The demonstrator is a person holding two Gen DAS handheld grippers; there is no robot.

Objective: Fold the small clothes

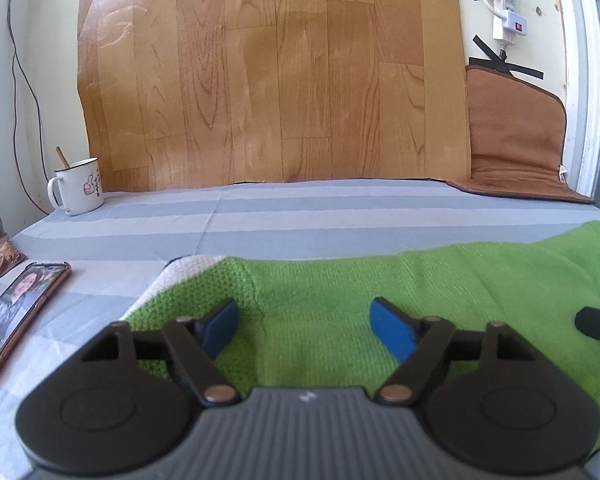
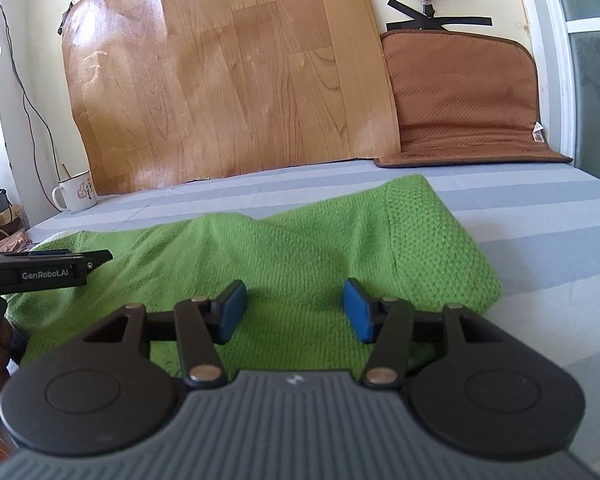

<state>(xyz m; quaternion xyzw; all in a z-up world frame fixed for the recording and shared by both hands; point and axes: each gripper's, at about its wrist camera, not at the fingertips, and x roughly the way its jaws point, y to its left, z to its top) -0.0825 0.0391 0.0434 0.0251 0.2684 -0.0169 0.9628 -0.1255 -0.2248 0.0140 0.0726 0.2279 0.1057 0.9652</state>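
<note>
- Green knit cloth, the small garment (image 1: 340,300), lies spread across the grey-striped sheet (image 1: 260,220), with a white band at its left end.
- At the far left of the left wrist view, a phone (image 1: 20,312) with a lit screen lies on the sheet, apart from the garment; behind it a white enamel mug (image 1: 78,186) holding a wooden stick stands near the wall.
- Left gripper (image 1: 304,326) hangs low over the garment's left part, its blue fingers (image 1: 220,326) spread wide with green knit showing in the gap between them and nothing pinched.
- Right gripper (image 2: 296,310) sits over the garment's right half, its blue pads (image 2: 356,308) likewise held well apart and gripping nothing; the cloth reaches beyond the pads, rising into a fold towards the far right corner.
- In the right wrist view the left tool appears at the left edge, side-on above the cloth.
- Behind the garment a wood-pattern board (image 2: 228,72) leans on the wall; to its right a brown mat (image 2: 464,92) stands bent against the wall, its lower edge resting on the sheet.
</note>
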